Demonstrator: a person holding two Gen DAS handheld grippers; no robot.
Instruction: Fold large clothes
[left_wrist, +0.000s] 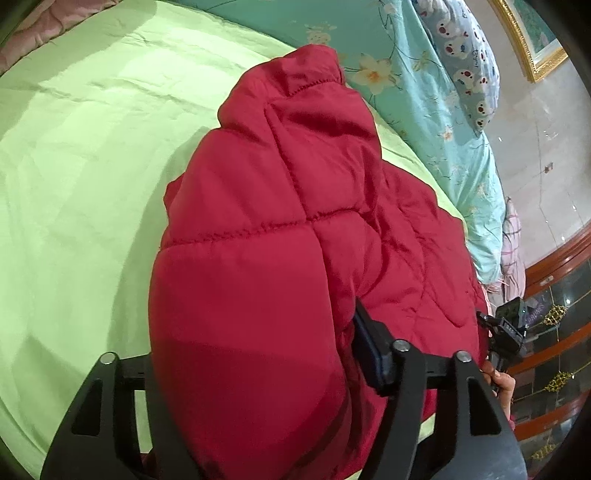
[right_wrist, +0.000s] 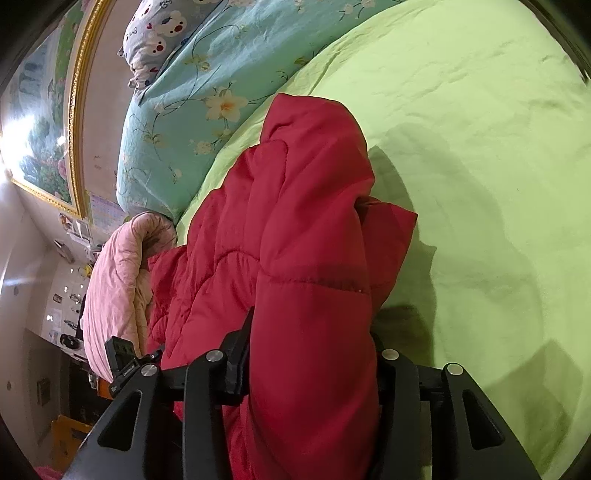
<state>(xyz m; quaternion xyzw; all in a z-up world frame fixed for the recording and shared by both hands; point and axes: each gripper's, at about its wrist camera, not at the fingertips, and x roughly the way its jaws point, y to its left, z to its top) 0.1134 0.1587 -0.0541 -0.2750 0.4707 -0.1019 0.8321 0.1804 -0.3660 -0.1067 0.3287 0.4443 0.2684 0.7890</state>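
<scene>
A red quilted puffer jacket (left_wrist: 266, 236) hangs bunched between both grippers above a light green bed sheet (left_wrist: 81, 155). My left gripper (left_wrist: 258, 369) is shut on a thick fold of the jacket; one dark finger pad (left_wrist: 373, 350) shows at its right side, the other is hidden by the fabric. In the right wrist view the same jacket (right_wrist: 295, 229) fills the middle, and my right gripper (right_wrist: 314, 354) is shut on another fold of it, with one finger (right_wrist: 240, 350) showing at the left. The other gripper (right_wrist: 125, 358) shows at the lower left.
A teal floral quilt (right_wrist: 177, 110) and a cartoon-print pillow (left_wrist: 465, 62) lie along the bed's far side. A pink blanket (right_wrist: 118, 284) is rolled beside the jacket. A gold-framed picture (right_wrist: 48, 122) hangs on the wall. A dark wooden cabinet (left_wrist: 554, 332) stands past the bed.
</scene>
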